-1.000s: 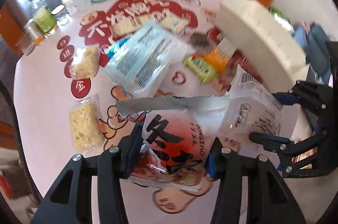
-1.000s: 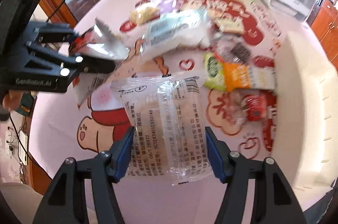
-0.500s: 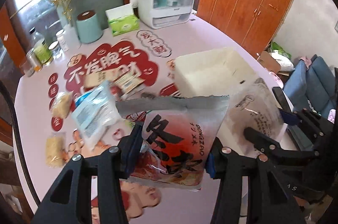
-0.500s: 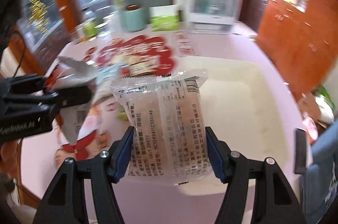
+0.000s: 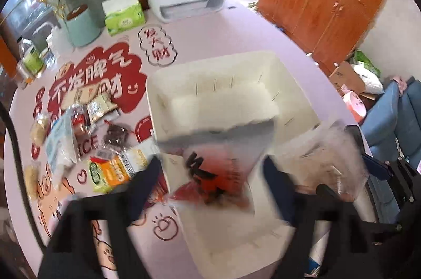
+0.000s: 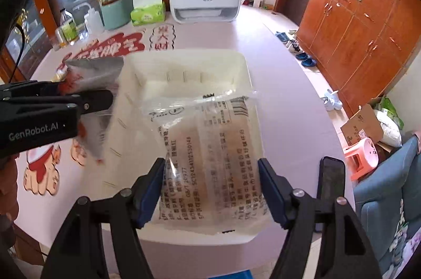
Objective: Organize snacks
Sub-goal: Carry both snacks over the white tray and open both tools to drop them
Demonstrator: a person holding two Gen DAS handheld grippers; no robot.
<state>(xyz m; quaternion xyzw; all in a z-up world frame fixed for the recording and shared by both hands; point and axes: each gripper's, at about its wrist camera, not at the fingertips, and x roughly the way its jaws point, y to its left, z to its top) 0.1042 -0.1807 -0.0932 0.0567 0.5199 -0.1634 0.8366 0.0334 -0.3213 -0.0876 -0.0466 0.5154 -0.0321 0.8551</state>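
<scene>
Now both hand-held grippers are opening over the white bin (image 5: 286, 84): left hand-held gripper (image 5: 210, 173) spread, red packet (image 5: 218, 173) loose between its jaws; right hand-held gripper (image 6: 210, 189) barely touching the clear packet (image 6: 210, 160). Either packet may catch the rim and fall onto the surface (image 6: 284, 105).

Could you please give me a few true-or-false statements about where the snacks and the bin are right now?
1. The white bin sits on the table. True.
2. The red snack bag is over the bin. True.
3. The clear packet lies among the loose snacks. False: it is between the right tongs, above the bin.
4. The tissue box is inside the bin. False: it stands at the table's far edge.
5. Loose snacks remain on the table. True.
</scene>
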